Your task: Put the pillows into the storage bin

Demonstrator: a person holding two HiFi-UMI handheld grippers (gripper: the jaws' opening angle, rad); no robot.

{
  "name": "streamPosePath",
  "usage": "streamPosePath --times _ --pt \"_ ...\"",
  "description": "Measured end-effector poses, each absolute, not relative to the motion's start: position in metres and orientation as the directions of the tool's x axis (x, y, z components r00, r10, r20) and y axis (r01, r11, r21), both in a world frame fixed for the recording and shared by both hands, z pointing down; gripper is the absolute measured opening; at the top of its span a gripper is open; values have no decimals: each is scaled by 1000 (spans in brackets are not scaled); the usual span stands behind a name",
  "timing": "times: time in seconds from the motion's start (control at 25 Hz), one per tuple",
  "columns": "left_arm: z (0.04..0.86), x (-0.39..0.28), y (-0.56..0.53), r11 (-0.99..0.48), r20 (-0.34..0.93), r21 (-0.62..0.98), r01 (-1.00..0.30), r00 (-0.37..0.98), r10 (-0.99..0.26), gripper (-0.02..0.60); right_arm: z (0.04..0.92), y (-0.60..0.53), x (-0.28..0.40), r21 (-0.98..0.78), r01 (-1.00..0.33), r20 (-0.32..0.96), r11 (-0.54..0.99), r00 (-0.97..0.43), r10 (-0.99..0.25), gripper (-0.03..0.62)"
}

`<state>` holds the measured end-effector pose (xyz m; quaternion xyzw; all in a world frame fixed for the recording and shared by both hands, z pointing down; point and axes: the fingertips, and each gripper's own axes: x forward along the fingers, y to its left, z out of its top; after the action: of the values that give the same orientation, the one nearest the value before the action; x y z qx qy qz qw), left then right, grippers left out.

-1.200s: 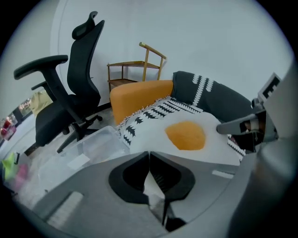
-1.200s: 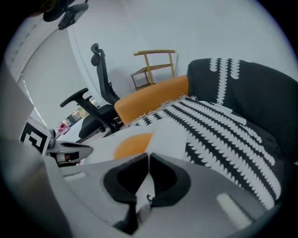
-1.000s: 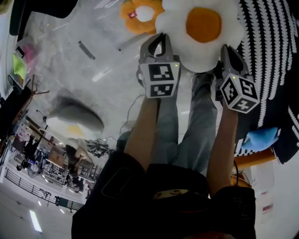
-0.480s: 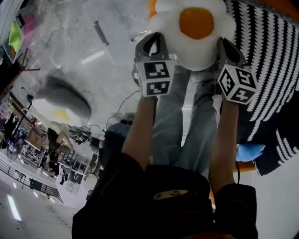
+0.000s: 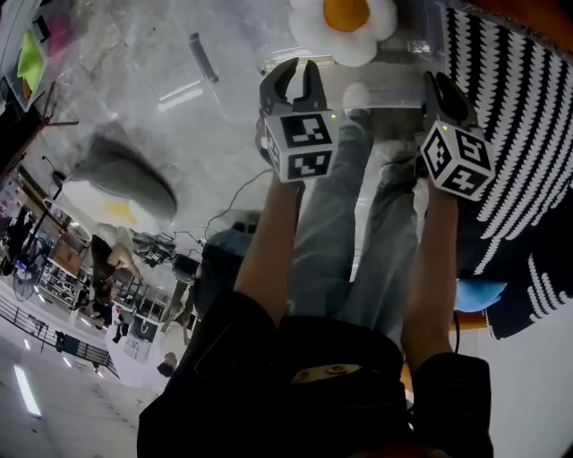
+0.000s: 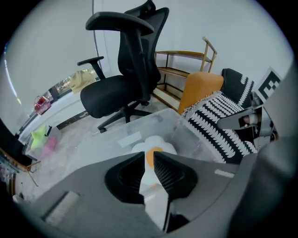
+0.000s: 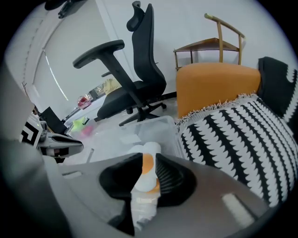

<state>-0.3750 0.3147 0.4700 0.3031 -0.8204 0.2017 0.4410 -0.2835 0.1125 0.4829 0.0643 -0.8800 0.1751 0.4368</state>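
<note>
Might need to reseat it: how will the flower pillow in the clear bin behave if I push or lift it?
The flower pillow looks plush and puffy, so probably light and squashy, denting under the jaws rather than sliding. Its rounded petals look floppy; gripped by one, it would likely sag. Unlikely to roll, lying flat in the bin.

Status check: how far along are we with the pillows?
Done: the flower pillow lies inside the clear storage bin. In hand: nothing; the left gripper and right gripper have just been opening their fingers, with nothing between them. Left: the striped pillow on the orange chair and, it seems, a grey-and-white pillow on the floor.
</note>
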Motion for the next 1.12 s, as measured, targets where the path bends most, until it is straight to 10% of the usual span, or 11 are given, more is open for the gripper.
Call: streamPosePath --times 0.56,1.12 --pt "430 -334 245 406 772 124 -905 -169 -613 11 450 128 -181 -233 -555 795 798 -582 -173 5" --pt "381 -134 112 -18 742 117 -993 100 -662 11 401 62 47 -237 -841 763 485 -471 -443 3"
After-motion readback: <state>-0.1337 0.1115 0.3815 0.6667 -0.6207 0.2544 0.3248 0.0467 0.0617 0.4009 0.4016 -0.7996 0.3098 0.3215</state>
